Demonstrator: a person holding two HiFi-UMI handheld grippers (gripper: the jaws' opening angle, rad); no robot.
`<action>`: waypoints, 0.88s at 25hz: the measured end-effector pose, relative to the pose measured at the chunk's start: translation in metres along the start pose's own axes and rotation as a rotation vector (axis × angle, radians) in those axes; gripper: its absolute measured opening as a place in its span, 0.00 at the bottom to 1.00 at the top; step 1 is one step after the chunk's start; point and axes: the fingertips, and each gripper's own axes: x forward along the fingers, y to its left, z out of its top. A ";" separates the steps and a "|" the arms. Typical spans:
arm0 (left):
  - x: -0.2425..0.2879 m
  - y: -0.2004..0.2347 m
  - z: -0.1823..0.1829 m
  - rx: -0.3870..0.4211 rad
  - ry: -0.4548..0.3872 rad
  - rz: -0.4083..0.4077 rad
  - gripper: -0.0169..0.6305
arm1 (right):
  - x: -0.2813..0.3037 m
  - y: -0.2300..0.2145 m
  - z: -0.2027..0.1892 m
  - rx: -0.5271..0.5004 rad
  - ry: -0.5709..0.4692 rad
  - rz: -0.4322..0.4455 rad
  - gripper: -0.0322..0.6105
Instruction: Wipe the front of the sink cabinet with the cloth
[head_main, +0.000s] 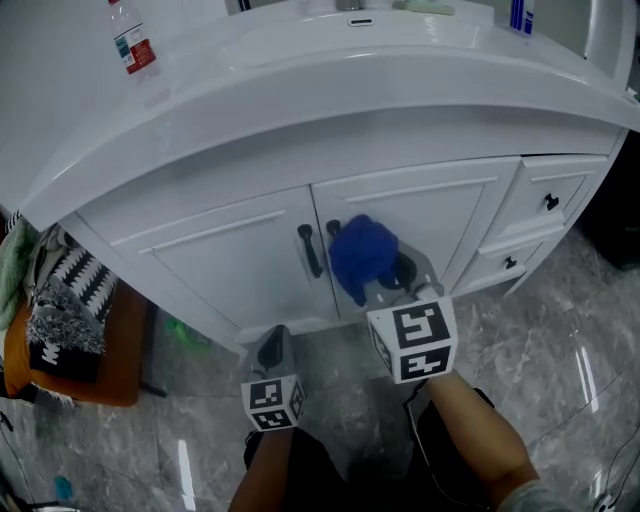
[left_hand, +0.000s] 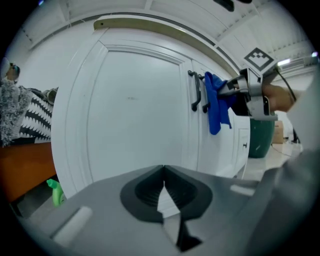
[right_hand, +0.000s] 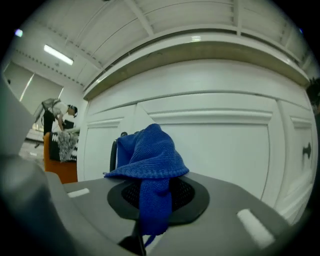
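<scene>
Blue cloth (head_main: 362, 255) clamped in the fingers of the right gripper (head_main: 392, 283), bunched over the tips, one end hanging down between them. Held up at the white cabinet (head_main: 230, 270) front, at the inner edge of the right door, covering most of the right handle (left_hand: 205, 95). Contact with the door panel itself not clear from any view. Left handle (head_main: 309, 250) just beside the cloth, uncovered.

Left gripper (head_main: 276, 345) lower and to the left, in front of the left door, apart from cloth and handles. Fingers pressed together at the tips, nothing between them.

White curved worktop (head_main: 300, 90) overhanging the doors, with a bottle (head_main: 131, 42) standing near its left end. Two drawers (head_main: 555, 195) with dark knobs right of the doors. Grey marbled floor (head_main: 560, 345) below. Black-and-white fabric (head_main: 65, 300) heaped on an orange base at far left, beside the cabinet.
</scene>
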 end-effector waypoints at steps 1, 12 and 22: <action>0.001 -0.003 -0.001 0.012 0.003 -0.003 0.04 | 0.001 -0.001 0.000 -0.020 0.004 -0.006 0.16; 0.006 -0.001 -0.004 -0.026 0.011 0.020 0.04 | -0.044 -0.137 -0.022 -0.014 0.044 -0.260 0.16; 0.009 -0.012 -0.005 0.006 0.020 0.001 0.04 | -0.058 -0.175 -0.083 0.000 0.088 -0.338 0.16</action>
